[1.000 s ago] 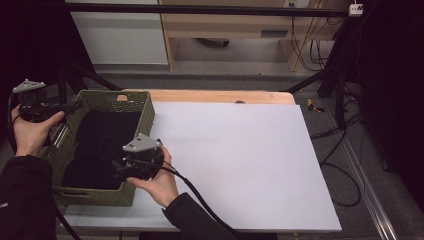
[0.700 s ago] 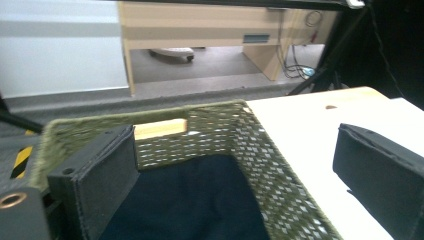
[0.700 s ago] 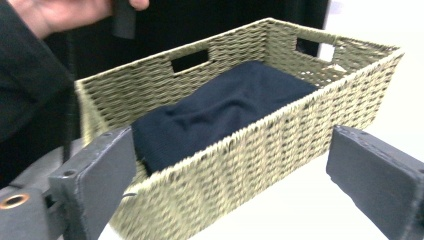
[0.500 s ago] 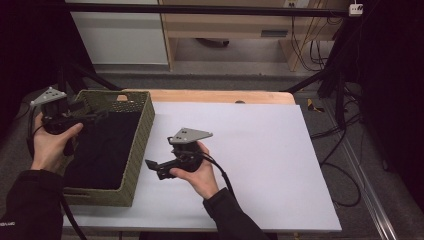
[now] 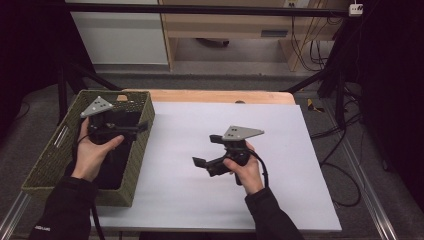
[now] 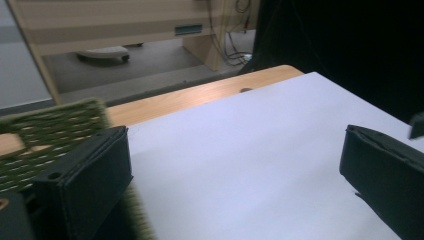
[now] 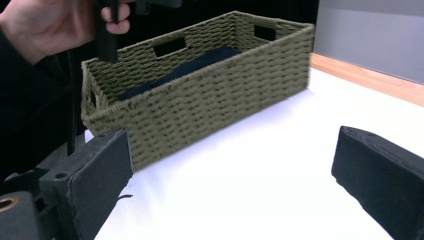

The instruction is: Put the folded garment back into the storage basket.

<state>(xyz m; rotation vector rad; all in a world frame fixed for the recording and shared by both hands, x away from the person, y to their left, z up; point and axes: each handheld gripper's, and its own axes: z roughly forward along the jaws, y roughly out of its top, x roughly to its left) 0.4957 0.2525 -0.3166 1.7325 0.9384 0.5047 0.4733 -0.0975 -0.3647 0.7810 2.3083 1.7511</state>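
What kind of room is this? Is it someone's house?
Probably not a house: it looks like a lab or workshop. A person holds gripper tools over a white-topped table with a woven basket, and loose cables hang beside black metal frame bars.

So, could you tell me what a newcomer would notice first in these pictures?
Probably the green woven basket at the table's left edge, with dark cloth lying inside it. Next, the two grippers: the left gripper held over the basket, the right gripper above the bare white tabletop, both with jaws wide open and nothing between them.
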